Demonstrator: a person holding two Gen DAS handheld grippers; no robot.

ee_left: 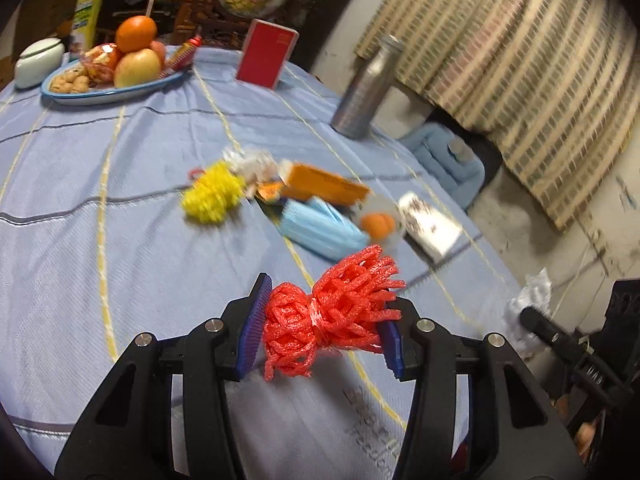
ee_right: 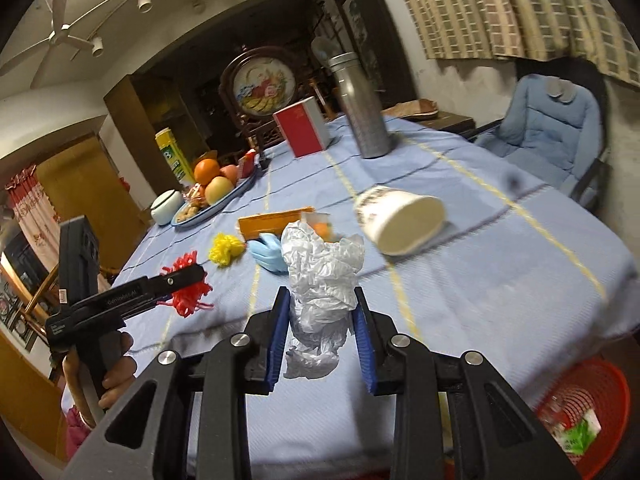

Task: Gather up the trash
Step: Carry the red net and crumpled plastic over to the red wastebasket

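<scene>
the blue striped tablecloth (ee_right: 500, 264) still carries most of the litter, so by the look of it the job is nearer its start than its end. off its near corner, on the floor, stands the red basket (ee_right: 600, 396), with a green-and-white scrap already in it and, i judge, meant for the rest. left on the cloth, from bigger to smaller: a tipped paper cup (ee_right: 400, 220), an orange carton (ee_left: 324, 186), a blue face mask (ee_left: 320, 228), a yellow foam net (ee_left: 212, 196) and a small orange bit (ee_left: 376, 224) beside the mask. the fruit plate (ee_left: 72, 96), metal bottle (ee_left: 362, 88) and red box (ee_left: 266, 54) look like keepers, not trash. the right gripper (ee_right: 320, 340) has its pads pressed on a crumpled white plastic bag (ee_right: 320, 280), held clear of the cloth. the left gripper (ee_left: 324, 320) is clamped on a red foam net (ee_left: 332, 312), over the cloth. neither piece has reached the basket yet.
</scene>
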